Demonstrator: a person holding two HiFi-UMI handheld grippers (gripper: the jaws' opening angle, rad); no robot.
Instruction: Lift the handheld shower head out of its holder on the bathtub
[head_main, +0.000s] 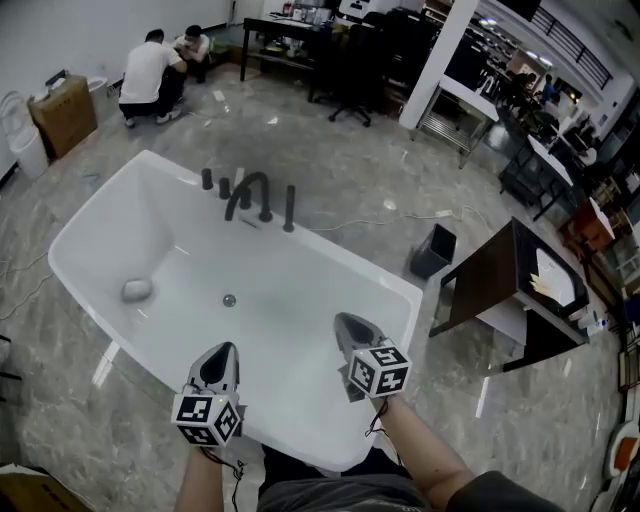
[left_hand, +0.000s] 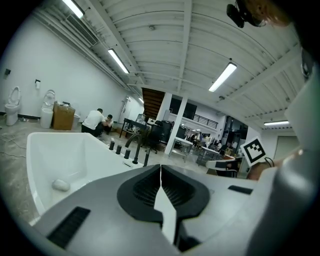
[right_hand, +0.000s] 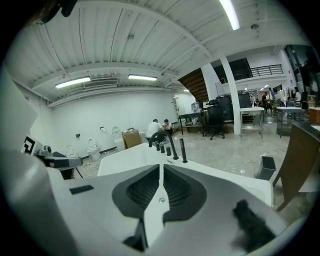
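The handheld shower head is a slim black rod standing upright in its holder on the far rim of the white bathtub. It is the rightmost of the black fittings, next to the curved spout. It also shows in the left gripper view and the right gripper view. My left gripper and right gripper hover over the tub's near end, well short of the fittings. Both are shut with nothing between the jaws, seen too as the left gripper and the right gripper.
A grey rounded lump and the drain lie in the tub. A black bin and a dark table stand to the right. Two persons crouch at the back left near a cardboard box.
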